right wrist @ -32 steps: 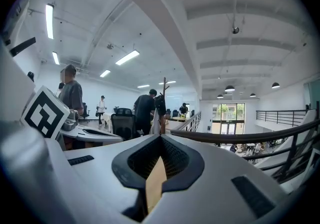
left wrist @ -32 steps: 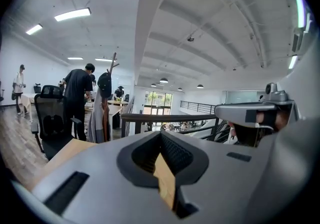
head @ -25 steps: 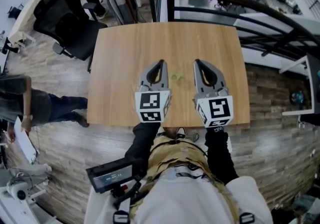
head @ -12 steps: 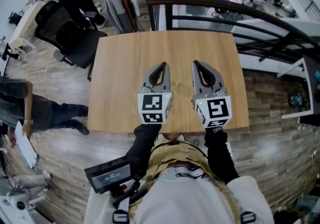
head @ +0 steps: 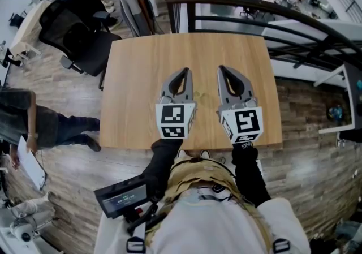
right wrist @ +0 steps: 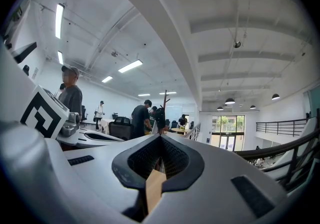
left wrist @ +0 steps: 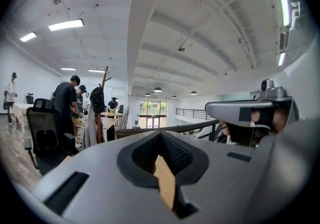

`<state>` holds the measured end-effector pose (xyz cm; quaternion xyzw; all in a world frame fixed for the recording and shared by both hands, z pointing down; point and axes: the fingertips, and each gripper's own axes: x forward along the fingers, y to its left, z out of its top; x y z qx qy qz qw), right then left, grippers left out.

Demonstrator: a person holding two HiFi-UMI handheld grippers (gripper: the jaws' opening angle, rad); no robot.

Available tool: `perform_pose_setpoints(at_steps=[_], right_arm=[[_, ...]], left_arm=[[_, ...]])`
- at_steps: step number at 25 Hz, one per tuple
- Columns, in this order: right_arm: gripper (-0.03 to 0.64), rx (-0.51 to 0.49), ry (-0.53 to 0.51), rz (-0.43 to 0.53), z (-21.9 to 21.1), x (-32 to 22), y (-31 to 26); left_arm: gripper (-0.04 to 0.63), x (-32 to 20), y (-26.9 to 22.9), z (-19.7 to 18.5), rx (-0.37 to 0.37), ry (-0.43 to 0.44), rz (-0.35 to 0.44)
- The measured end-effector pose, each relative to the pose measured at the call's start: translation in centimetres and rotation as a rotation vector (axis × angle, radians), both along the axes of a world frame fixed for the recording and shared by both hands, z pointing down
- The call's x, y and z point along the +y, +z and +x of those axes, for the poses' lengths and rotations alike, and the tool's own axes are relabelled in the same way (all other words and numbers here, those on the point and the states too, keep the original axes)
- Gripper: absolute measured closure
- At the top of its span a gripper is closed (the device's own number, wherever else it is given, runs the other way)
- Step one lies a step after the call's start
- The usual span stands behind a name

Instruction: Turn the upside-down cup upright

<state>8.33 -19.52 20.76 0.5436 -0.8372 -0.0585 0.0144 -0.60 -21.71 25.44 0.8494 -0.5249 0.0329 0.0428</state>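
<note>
One wooden table [head: 141, 77], top nearly bare. One black office chair [head: 73, 32] off its 10 o'clock corner. A dark railing [head: 254, 7] curves past the far edge from 12 to 3 o'clock. One person stands on the floor [head: 34, 123] at 9 o'clock and a few more stand at 11 o'clock, all well apart from the table. Nothing stands between the grippers and the tabletop.

Two grippers are held side by side over the near half of the table, both pointing to 12 o'clock. The left gripper [head: 184, 70] has its jaws pressed together, tips meeting, with only table wood showing through the hollow behind them in the left gripper view [left wrist: 160, 132]. The right gripper [head: 221, 68] is likewise clenched on nothing [right wrist: 160, 137]. Each carries one marker cube, left [head: 174, 121] and right [head: 243, 124].

The cup can't be made out for certain in any view. One pale greenish patch [head: 199, 95] lies on the table between the two grippers, at 6 o'clock of their tips and touching neither; whether that is the cup, cannot tell.
</note>
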Motion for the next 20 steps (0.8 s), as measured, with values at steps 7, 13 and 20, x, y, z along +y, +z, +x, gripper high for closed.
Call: perform_pose_setpoints(at_steps=[7, 13, 20], right_arm=[[0.595, -0.005, 0.001, 0.004, -0.03, -0.02, -0.19], [0.595, -0.008, -0.003, 0.008, -0.12, 0.04, -0.37], [0.595, -0.007, -0.003, 0.01, 0.24, -0.1, 0.49]], left_arm=[[0.594, -0.07, -0.46, -0.19, 0.003, -0.006, 0.014], [0.594, 0.02, -0.2, -0.19, 0.002, -0.004, 0.004], [0.594, -0.17, 0.3, -0.15, 0.005, -0.014, 0.012]])
